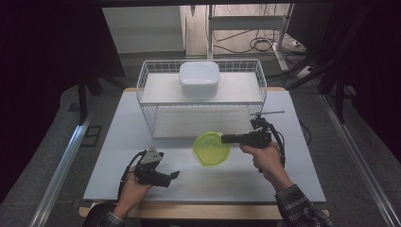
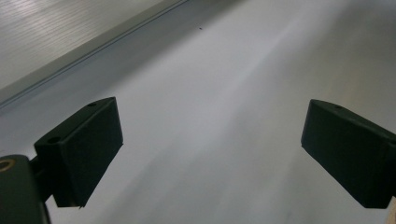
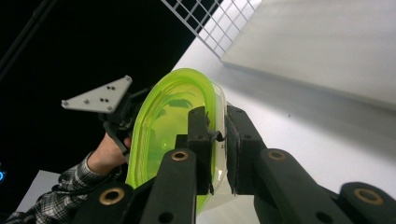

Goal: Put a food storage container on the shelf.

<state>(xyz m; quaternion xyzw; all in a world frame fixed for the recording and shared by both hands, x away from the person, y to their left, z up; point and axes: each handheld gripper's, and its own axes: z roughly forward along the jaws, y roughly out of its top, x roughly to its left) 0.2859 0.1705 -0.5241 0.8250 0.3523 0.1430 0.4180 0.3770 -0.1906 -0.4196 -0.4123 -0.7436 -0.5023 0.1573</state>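
My right gripper (image 3: 218, 140) has its jaws clamped on the rim of the translucent lime-green plastic bowl (image 3: 173, 121), one pad inside the wall, one outside. In the high view the bowl (image 1: 211, 148) sits at the tip of the right gripper (image 1: 227, 139), over the middle of the white table (image 1: 118, 151), just in front of the white wire basket rack (image 1: 146, 85). I can't tell if the bowl's base touches the table. My right hand (image 1: 265, 158) wraps the handle, plaid sleeve behind it.

My left gripper (image 2: 210, 154) has its jaws spread wide, nothing between them, only bare tabletop ahead. In the high view it (image 1: 174, 176) lies low near the table's front left, held in my left hand (image 1: 135, 189), well apart from the bowl; grey three-cornered plate (image 1: 150, 154) on top.

On the rack's upper shelf sits a white square lidded plastic container (image 1: 199, 78), centred toward the back. Lower shelf holds a flat white board (image 1: 198, 124).
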